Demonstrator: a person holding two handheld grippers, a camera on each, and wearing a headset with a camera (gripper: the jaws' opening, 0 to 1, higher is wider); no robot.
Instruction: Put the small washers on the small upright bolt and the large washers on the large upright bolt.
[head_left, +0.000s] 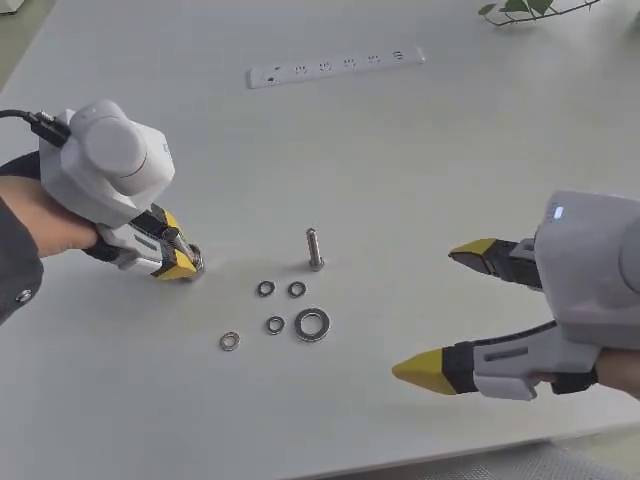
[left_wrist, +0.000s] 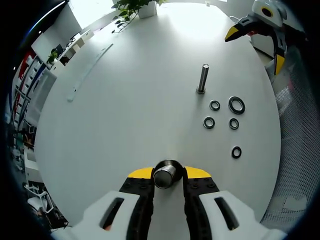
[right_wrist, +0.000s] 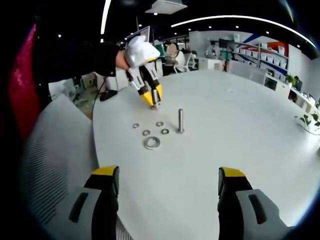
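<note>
Left gripper (head_left: 180, 263) was shut tight on big bolt (left_wrist: 166, 176), low near table (head_left: 420, 150). Right gripper (head_left: 428, 312) was wide open and held nothing, off to other side. Small bolt (head_left: 314, 248) stood upright on table between two grippers. Four small washers (head_left: 275, 325) and one big washer (head_left: 312, 324) lay flat just beside small bolt, not yet on bolts.

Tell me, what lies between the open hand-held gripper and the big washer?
Just bare table between the right hand-held gripper and the large washer, in both head view and right gripper view.
</note>
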